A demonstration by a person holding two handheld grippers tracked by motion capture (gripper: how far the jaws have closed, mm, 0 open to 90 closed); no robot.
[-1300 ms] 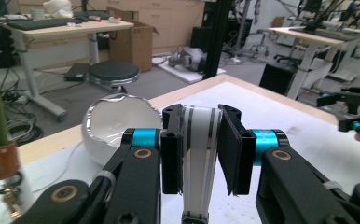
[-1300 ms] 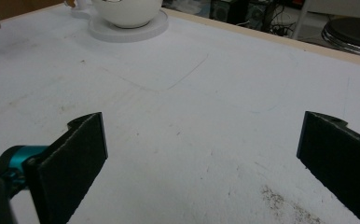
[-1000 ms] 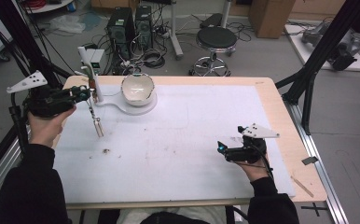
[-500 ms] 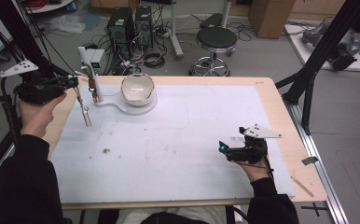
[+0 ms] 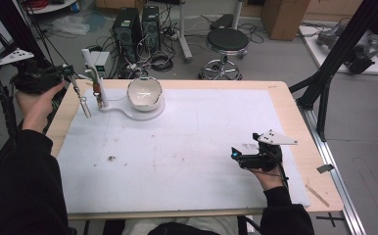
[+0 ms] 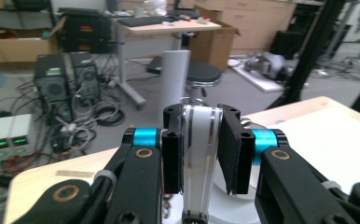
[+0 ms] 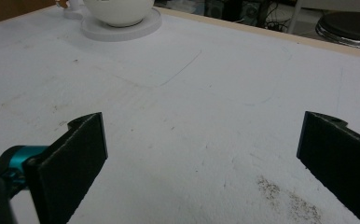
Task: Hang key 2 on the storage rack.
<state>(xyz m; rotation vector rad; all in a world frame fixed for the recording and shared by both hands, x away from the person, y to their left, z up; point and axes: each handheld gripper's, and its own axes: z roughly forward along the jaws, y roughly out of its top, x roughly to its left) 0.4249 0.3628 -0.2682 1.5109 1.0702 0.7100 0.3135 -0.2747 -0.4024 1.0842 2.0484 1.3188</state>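
Spoon [image 5: 82, 100] in raised left hand-held gripper [image 5: 68, 73]

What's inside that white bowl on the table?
From above, the white bowl shows a pale inside with nothing clearly in it, though the picture is too coarse to rule out small bits. It sits on a white stand, which hides its underside.

spoon [image 6: 197, 163]: glossy metal | bowl [image 5: 144, 92]: glazed white ceramic | table [image 5: 285, 100]: pale wood edge
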